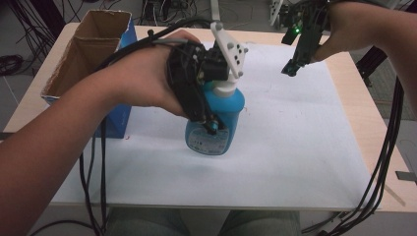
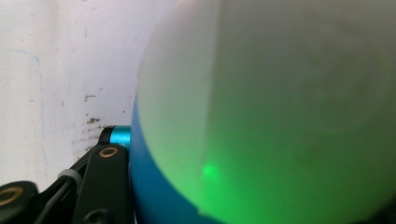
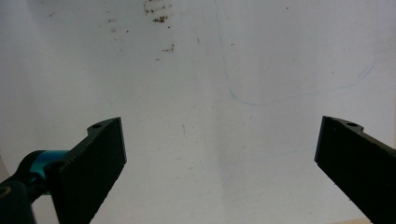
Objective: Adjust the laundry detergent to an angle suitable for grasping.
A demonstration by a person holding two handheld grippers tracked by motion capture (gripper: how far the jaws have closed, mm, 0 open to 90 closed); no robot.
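Left gripper clamped on a blue bottle; right gripper spread wide with nothing in it.

The left gripper's 2 black jaws close around the body of the blue bottle, which has a white cap and stands on the white sheet covering the desk. In the left gripper view the bottle presses right up against the camera, its white cap blurred and tinted by a green light. Just beyond the left hand, at the desk's far left edge, stands an open cardboard box with blue sides. Well apart to the right, the right gripper hovers over bare sheet, its 2 jaws far apart above faint blue pen lines and brown specks.
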